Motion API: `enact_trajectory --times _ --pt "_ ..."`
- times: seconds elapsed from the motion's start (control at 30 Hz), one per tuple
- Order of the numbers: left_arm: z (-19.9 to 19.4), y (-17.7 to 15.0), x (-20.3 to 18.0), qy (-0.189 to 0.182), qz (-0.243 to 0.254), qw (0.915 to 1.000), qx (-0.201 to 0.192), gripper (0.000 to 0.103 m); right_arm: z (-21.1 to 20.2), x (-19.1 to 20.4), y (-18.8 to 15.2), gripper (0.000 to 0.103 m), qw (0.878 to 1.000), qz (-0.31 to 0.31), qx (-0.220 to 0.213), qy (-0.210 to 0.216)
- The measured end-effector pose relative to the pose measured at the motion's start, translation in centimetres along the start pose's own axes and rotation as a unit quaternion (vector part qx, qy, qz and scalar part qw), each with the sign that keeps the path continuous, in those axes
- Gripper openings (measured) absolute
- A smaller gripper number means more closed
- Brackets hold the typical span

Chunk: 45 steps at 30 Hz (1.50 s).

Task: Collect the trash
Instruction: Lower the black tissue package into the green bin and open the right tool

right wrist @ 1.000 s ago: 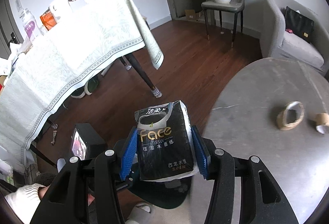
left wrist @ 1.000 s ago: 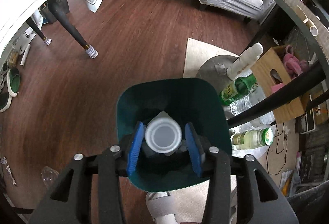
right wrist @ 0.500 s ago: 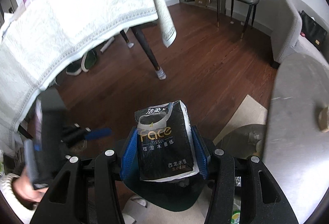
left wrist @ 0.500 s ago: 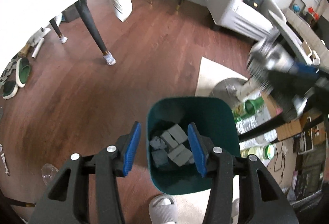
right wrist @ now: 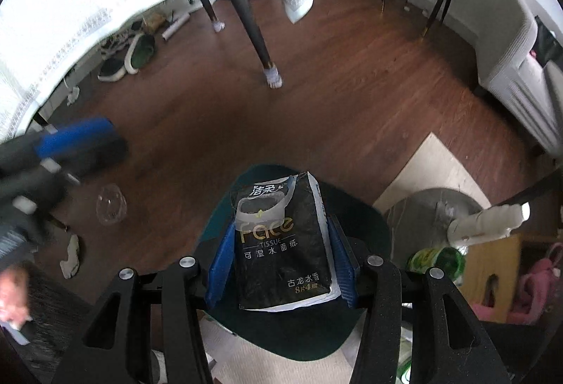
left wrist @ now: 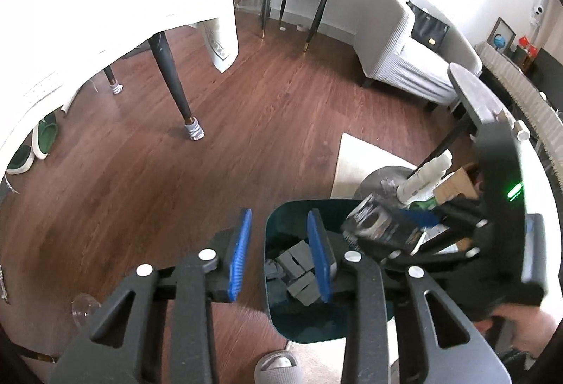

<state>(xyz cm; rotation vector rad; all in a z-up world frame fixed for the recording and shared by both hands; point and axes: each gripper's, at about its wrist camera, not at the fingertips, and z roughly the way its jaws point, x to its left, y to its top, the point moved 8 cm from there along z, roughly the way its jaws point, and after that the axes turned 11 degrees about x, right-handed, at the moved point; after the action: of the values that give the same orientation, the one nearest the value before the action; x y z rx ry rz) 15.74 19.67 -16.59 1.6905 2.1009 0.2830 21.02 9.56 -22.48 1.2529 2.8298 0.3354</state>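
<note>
My right gripper [right wrist: 281, 231] is shut on a black tissue pack [right wrist: 281, 243], held upright just above the dark green bin [right wrist: 359, 218] on the floor. In the left wrist view the same pack [left wrist: 383, 229] hangs blurred over the bin's right rim [left wrist: 309, 327]. Grey foam pieces [left wrist: 295, 264] lie inside the bin. My left gripper [left wrist: 279, 257] hovers above the bin's left edge; its jaws are closing to a narrow gap with nothing between them. It shows as a blurred shape [right wrist: 70, 141] at the left of the right wrist view.
A clear plastic cup [right wrist: 111, 204] lies on the wood floor left of the bin. Bottles [right wrist: 485, 222] and a cardboard box [right wrist: 492, 264] crowd the round table base on the right. A table leg [left wrist: 176, 88], an armchair [left wrist: 404, 60] and a slipper [left wrist: 278, 366] are nearby.
The white cup that sat between my left pads a second ago is gone; that gripper rose, shifted left and narrowed. My right gripper came down with the tissue pack over the bin.
</note>
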Motion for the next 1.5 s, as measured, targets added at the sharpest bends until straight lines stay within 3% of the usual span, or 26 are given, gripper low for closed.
enact_trajectory --times 0.1,0.17,0.2,0.23,0.37,0.73,0.97,1.13,1.43,1.5 --pt "-0.7 0.3 -0.2 -0.011 -0.001 0.9999 -0.008 0.033 1.8 0.2 -0.9 0.052 1.000 -0.007 0.018 -0.013" --pt "-1.2 0.5 -0.6 -0.016 0.001 0.9998 -0.014 0.033 2.8 0.0 -1.6 0.065 0.999 -0.014 0.035 -0.026" --pt "-1.4 0.7 -1.0 -0.020 0.003 0.9996 -0.017 0.033 3.3 -0.2 -1.9 0.082 0.998 -0.018 0.046 -0.040" --pt "-1.9 1.0 -1.4 -0.024 0.007 0.9994 -0.024 0.033 3.7 -0.5 -2.5 0.084 0.997 -0.024 0.050 -0.058" --pt "-3.5 2.0 -2.7 -0.041 0.009 0.9982 -0.044 0.033 3.7 -1.0 -3.9 0.084 0.996 -0.024 0.056 -0.063" --pt "-7.8 4.3 -6.6 -0.034 0.048 0.9938 -0.095 0.033 0.5 0.0 -5.5 0.084 0.999 -0.020 0.022 0.015" --pt "-8.2 5.6 -8.0 -0.035 0.052 0.9927 -0.103 0.033 -4.1 1.3 -5.9 0.083 0.998 -0.046 -0.025 0.037" --pt "-8.2 6.2 -9.6 -0.036 0.058 0.9914 -0.112 0.034 -7.8 1.5 -5.8 0.076 0.995 -0.060 -0.069 0.048" --pt "-7.4 6.2 -13.3 -0.022 0.093 0.9891 -0.112 0.041 -14.0 -2.0 -6.3 0.070 0.990 -0.038 -0.134 0.038" --pt "-7.1 6.2 -14.3 -0.027 0.102 0.9883 -0.110 0.046 -15.1 -3.2 -6.6 0.070 0.988 -0.030 -0.145 0.031"
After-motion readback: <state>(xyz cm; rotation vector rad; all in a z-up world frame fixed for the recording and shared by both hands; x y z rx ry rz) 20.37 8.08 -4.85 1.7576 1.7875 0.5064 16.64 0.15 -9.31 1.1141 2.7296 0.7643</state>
